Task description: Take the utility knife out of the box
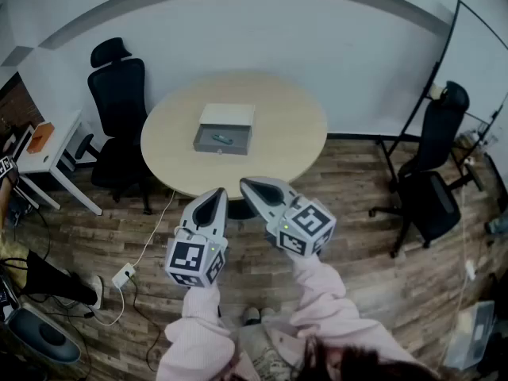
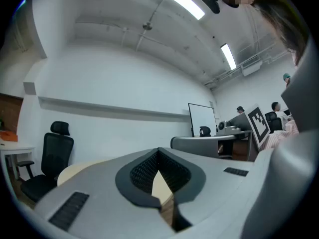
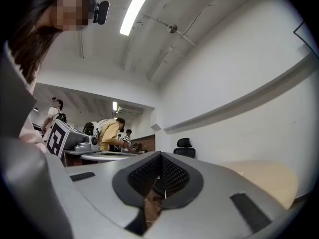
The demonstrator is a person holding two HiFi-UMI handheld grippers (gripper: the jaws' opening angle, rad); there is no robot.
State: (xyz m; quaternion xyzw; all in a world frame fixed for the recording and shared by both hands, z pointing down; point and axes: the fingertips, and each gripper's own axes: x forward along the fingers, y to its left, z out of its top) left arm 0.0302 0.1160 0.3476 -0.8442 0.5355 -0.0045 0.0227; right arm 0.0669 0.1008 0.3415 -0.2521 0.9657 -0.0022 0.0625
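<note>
Round table carries the open box, utility knife inside, well ahead of the left gripper and right gripper. Left gripper view: fingers pressed together, empty. Right gripper view: likewise closed on nothing.

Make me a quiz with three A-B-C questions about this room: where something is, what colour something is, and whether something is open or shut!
1. Where is the box?
A) on the floor
B) on the round table
C) on a chair

2. What colour are the person's sleeves?
A) pink
B) green
C) black

3. How is the box?
A) taped shut
B) upside down
C) open, with the utility knife inside

Answers:
1 B, the box sits near the middle of the tabletop.
2 A, both arms are in pink.
3 C, the lid stands up at the back and the knife lies in the box.
</note>
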